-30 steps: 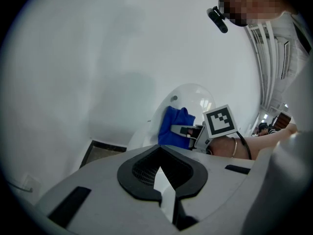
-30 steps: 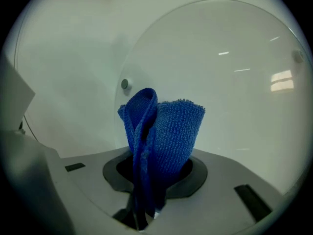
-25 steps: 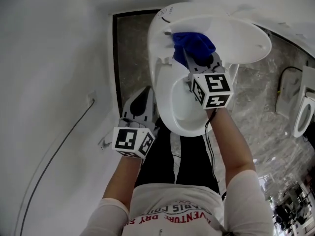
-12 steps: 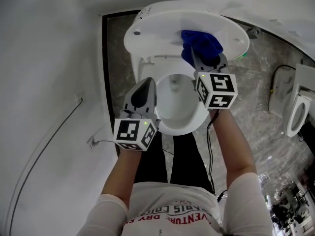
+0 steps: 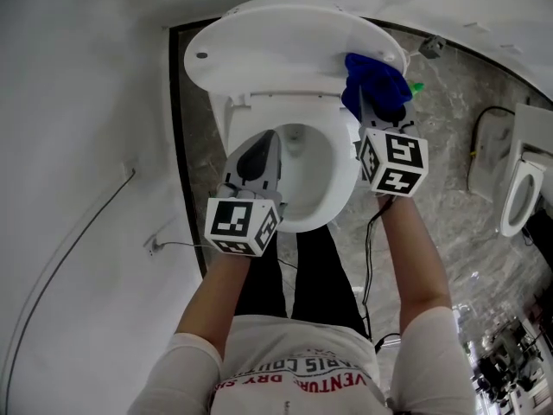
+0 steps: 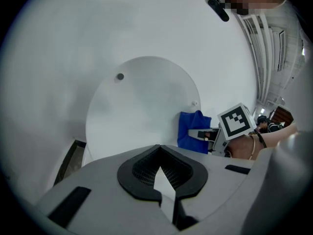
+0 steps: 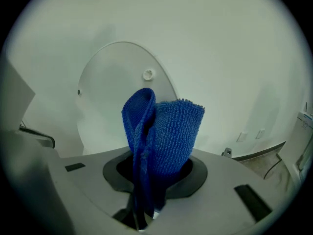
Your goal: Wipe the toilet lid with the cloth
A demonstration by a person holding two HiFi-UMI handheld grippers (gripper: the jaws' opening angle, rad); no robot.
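The white toilet lid (image 5: 285, 46) stands raised against the wall, above the open bowl (image 5: 302, 171). A blue cloth (image 5: 376, 85) is clamped in my right gripper (image 5: 376, 111), which is shut on it at the lid's right edge; whether the cloth touches the lid I cannot tell. In the right gripper view the cloth (image 7: 164, 136) stands folded up out of the jaws, with the lid (image 7: 115, 92) behind. My left gripper (image 5: 259, 158) is shut and empty over the left of the bowl. The left gripper view shows the lid (image 6: 142, 106), the cloth (image 6: 193, 131) and the right gripper (image 6: 208, 135).
A white wall (image 5: 78, 145) lies close on the left with a cable (image 5: 86, 232) along it. Marbled floor (image 5: 449, 162) spreads to the right, where another white fixture (image 5: 518, 188) stands. The person's legs (image 5: 302, 284) are in front of the bowl.
The right gripper has carried the blue cloth across the raised lid towards its right edge. The left gripper has shifted in over the bowl's left side, still shut.
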